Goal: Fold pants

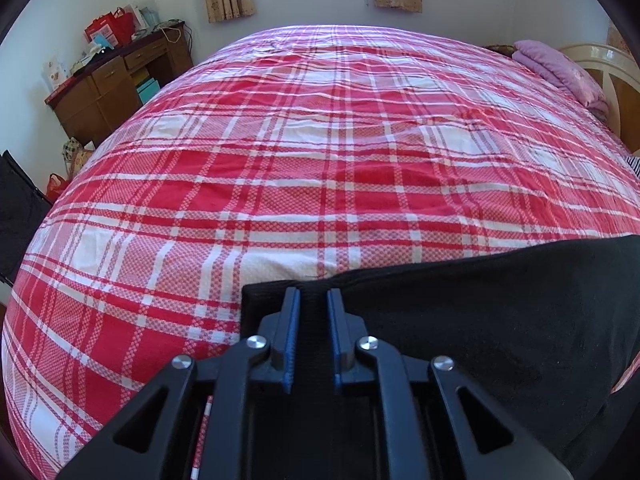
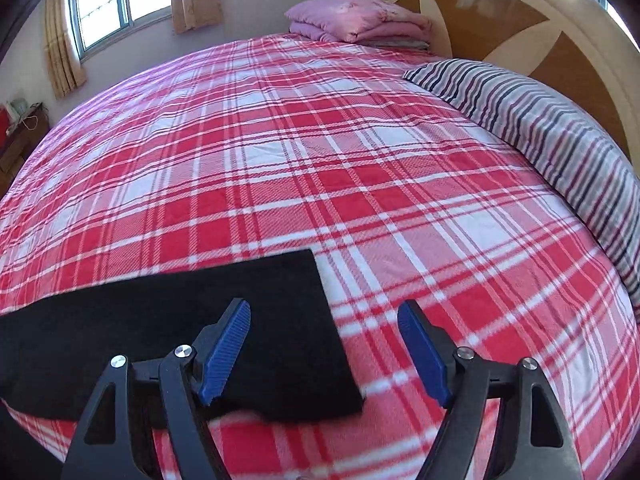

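Observation:
Black pants (image 1: 480, 320) lie flat across the near edge of a red and white plaid bed. In the left wrist view my left gripper (image 1: 313, 296) is shut on a narrow end of the pants, with black cloth pinched between its blue pads. In the right wrist view the pants (image 2: 160, 320) stretch off to the left and end in a square edge. My right gripper (image 2: 324, 312) hangs open just above that end. Its left finger is over the black cloth, its right finger over the bedspread, and nothing is held.
The plaid bedspread (image 1: 320, 140) fills both views. A folded pink quilt (image 2: 356, 20) and a striped pillow (image 2: 540, 128) lie by the wooden headboard (image 2: 520, 20). A cluttered brown desk (image 1: 112, 80) stands left of the bed under curtained windows.

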A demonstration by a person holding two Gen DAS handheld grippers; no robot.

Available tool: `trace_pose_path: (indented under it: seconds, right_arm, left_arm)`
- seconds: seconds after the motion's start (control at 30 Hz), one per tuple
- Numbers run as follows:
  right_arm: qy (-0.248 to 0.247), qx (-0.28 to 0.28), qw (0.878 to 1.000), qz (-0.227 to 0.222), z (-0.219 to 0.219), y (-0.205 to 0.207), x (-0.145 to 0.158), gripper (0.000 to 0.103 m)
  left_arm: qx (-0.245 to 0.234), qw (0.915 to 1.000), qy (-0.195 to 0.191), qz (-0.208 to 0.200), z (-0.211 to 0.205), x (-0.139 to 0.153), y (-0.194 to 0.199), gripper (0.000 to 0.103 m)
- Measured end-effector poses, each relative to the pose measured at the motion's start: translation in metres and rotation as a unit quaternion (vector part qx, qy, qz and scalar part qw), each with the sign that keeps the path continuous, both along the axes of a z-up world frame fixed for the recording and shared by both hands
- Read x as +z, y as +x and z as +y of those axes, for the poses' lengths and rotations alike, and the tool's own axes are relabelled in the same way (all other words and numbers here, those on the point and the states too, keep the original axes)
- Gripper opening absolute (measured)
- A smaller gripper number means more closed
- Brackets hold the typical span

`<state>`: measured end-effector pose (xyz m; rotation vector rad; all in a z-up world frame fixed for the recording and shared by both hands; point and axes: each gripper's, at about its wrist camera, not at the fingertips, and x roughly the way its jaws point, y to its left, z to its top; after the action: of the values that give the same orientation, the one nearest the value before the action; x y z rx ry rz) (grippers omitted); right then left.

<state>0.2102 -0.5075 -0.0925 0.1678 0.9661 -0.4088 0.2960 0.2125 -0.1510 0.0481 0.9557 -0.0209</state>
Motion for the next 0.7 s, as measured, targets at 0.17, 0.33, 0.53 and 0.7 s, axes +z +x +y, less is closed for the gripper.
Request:
trace_pose_path:
  seconds: [0.17,0.33,0.53,0.7]
  right_arm:
    - [0.011,0.003,1.0,0.017,-0.016,0.031,-0.013,0.077]
    - [0.06,0.012,0.997,0.042,-0.022,0.043,-0.03,0.063]
    - [0.062,0.028,0.997,0.031,-0.022,0.043,-0.033,0.028]
    - [0.063,0.048,0.997,0.022,-0.011,0.045,-0.025,0.009]
  left_arm:
    - [-0.002,1.0,0.001,0.002,0.0,-0.001,0.002,0.014]
    - [-0.004,1.0,0.007,-0.002,-0.002,-0.003,0.002,0.014]
    - [-0.003,0.9999,-0.004,-0.011,0.001,-0.005,0.001,0.014]
    - [-0.001,0.9999,0.0,-0.014,-0.001,-0.001,0.001,0.011]
